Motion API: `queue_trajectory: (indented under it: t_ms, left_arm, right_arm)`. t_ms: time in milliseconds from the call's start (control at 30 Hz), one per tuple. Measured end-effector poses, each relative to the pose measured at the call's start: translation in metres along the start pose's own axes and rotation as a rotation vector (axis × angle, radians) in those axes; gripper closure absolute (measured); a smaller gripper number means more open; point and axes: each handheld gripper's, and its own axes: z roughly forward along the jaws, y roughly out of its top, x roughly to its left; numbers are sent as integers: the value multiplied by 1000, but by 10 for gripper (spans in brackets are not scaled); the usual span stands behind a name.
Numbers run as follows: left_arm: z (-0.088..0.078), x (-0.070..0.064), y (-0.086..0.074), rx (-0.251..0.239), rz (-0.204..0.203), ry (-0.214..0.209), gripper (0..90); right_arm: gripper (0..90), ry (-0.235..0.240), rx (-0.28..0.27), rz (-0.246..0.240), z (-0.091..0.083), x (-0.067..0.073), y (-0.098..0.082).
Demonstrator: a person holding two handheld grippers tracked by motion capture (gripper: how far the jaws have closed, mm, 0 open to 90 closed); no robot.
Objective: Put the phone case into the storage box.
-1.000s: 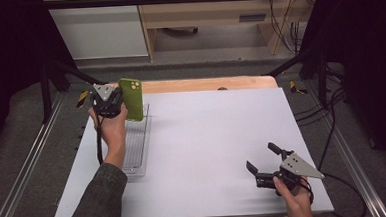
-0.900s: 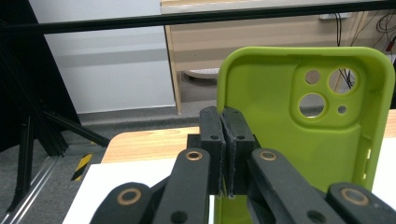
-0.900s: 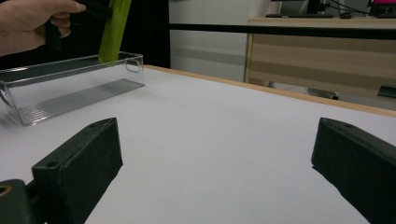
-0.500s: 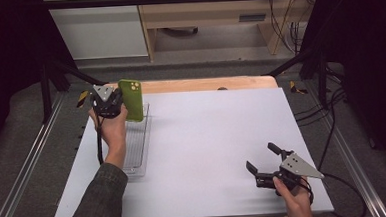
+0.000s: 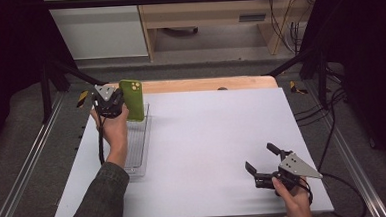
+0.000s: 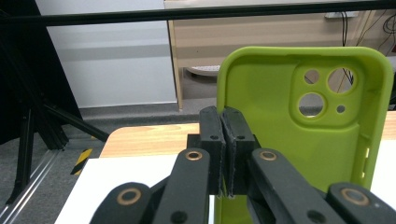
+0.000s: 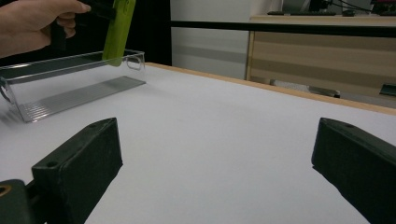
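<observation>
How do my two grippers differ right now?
The left gripper is shut on the green phone case, while the right gripper is open and holds nothing. The left is raised over the clear tray at the table's far left; the right sits low, near right. Both are hand-held.

Work surface: white table top [image 5: 207, 138], flat, with a bare wooden strip [image 5: 205, 84] along the far edge. One item rests directly on it — a clear plastic tray [image 5: 138, 141], long and narrow, at the left side, its ribbed floor visible in the right gripper view.
</observation>
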Motion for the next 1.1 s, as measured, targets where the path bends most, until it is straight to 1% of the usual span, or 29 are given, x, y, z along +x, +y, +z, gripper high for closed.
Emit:
queue_trajectory:
  t_ms: [200,300,733,1100]
  left_arm:
    - [1,-1,-1,-2,0,3,874]
    - [2,0,-1,-1,-13,0,874]
    - [5,-1,-3,7,-3,5,874]
    - [6,-1,-5,13,-2,7,874]
  right_arm:
    - [18,0,1,-3,0,0,0]
    - [18,-1,0,-2,0,0,0]
    - [18,0,-3,-3,0,-1,0]
    - [18,1,-4,-3,-1,-1,0]
